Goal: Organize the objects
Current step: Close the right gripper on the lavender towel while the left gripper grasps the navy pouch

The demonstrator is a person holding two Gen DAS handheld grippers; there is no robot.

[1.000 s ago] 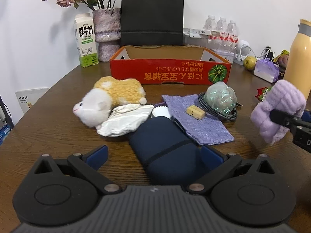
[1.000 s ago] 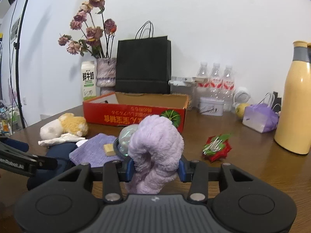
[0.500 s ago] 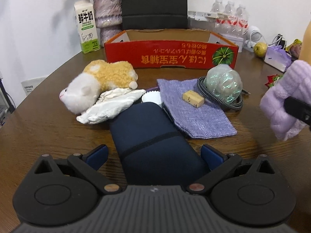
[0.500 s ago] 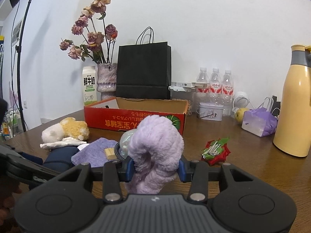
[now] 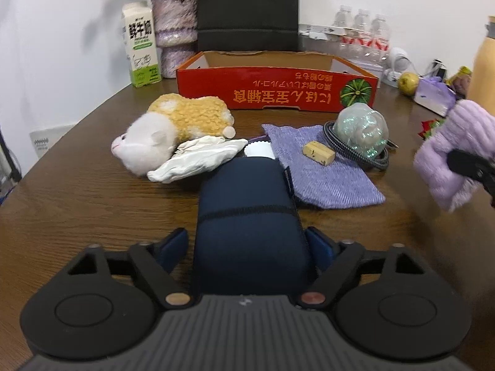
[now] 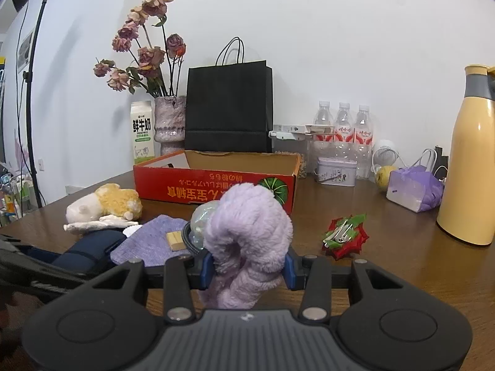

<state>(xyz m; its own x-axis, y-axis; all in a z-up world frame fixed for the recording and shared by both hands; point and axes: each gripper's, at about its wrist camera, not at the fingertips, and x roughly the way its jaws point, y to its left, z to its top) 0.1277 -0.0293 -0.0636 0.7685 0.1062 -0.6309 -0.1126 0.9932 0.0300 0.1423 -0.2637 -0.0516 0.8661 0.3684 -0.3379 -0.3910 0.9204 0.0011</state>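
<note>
**Two tools, two soft loads, one red box waiting**

Round brown wooden counter (image 5: 77, 201) against a white wall, cluttered toward its far edge with a black paper bag, a vase of dried roses, a milk carton and water bottles. In front of these, an open red cardboard box (image 5: 275, 92), judged to be the likely home for the loose things.

Near the front edge: left tool (image 5: 247, 241) spread wide, straddling the near end of a navy pouch (image 5: 247, 204) lying flat on the wood. No pinch yet, going by a sliver of counter showing beside the left pad.

Toward the right edge: right tool (image 6: 247, 266) clenched on a lilac fluffy bundle (image 6: 247, 225), held clear above the counter, with the box beyond it.

Risks, as a judgement:

- Soft, rounded pouch; likely to squeeze out forward or sag if gripped only at its near end.
- Far end of the pouch touching a white crumpled cloth (image 5: 198, 157) and overlapping a purple mat (image 5: 324, 173); lifting or dragging may tug the mat and tip off the wooden block (image 5: 318, 153) on it.
- Iridescent ball (image 5: 362, 130) on a coiled cable (image 5: 355, 154) just beyond the mat; liable to roll if nudged.
- Both tools heading for one box; may collide or crowd each other.
- Plush hamster (image 5: 173, 126) near the box wall, close to the left tool's path.
</note>
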